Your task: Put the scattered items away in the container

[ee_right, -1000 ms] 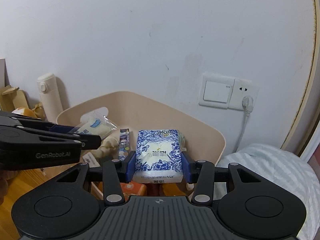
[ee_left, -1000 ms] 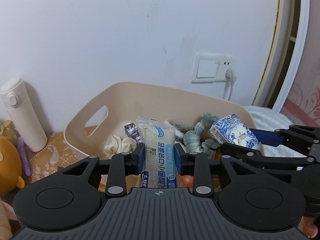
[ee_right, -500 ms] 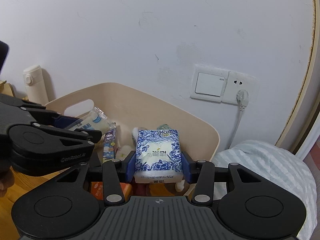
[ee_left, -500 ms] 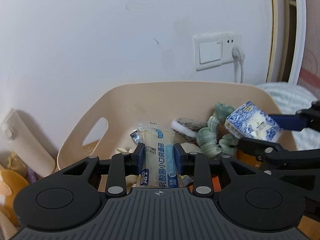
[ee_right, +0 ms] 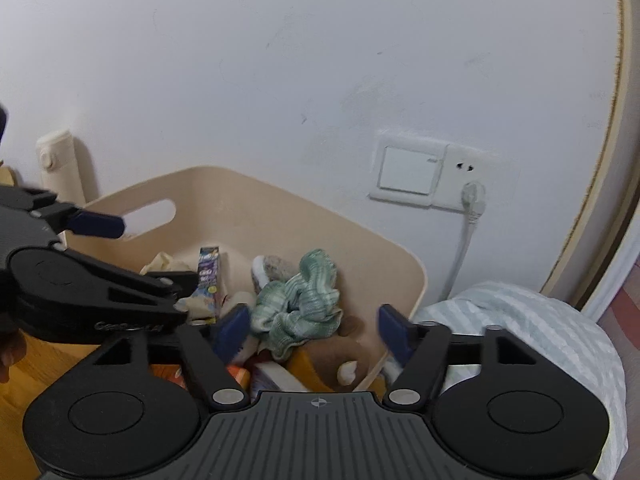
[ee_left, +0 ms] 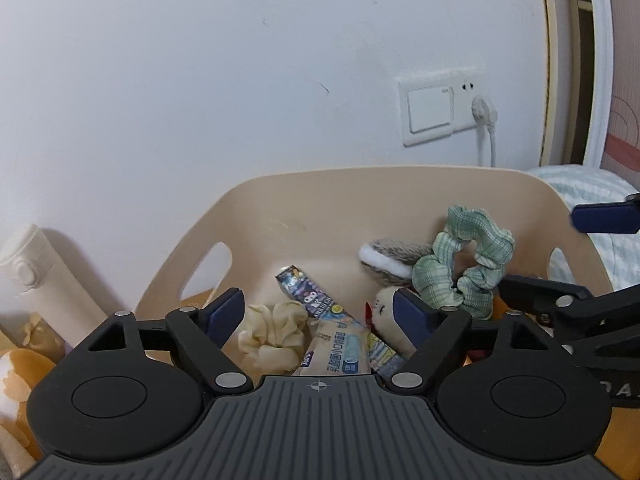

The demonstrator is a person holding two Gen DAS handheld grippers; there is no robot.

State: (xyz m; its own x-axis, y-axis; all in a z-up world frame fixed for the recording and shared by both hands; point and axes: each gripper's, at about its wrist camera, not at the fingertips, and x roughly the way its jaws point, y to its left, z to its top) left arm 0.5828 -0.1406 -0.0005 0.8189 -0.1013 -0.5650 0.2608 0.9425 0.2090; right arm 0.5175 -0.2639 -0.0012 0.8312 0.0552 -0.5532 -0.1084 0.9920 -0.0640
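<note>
Bin (ee_left: 280, 216) floor hidden beneath snack packet (ee_left: 340, 350).

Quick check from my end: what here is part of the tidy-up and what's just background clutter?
Job items:
- beige container
- bread packet
- green scrunchie
- cream scrunchie
- left gripper, right gripper, jaws just opened, nothing between them

Just lying about:
- cream flask
- wall switch
- striped bedding
</note>
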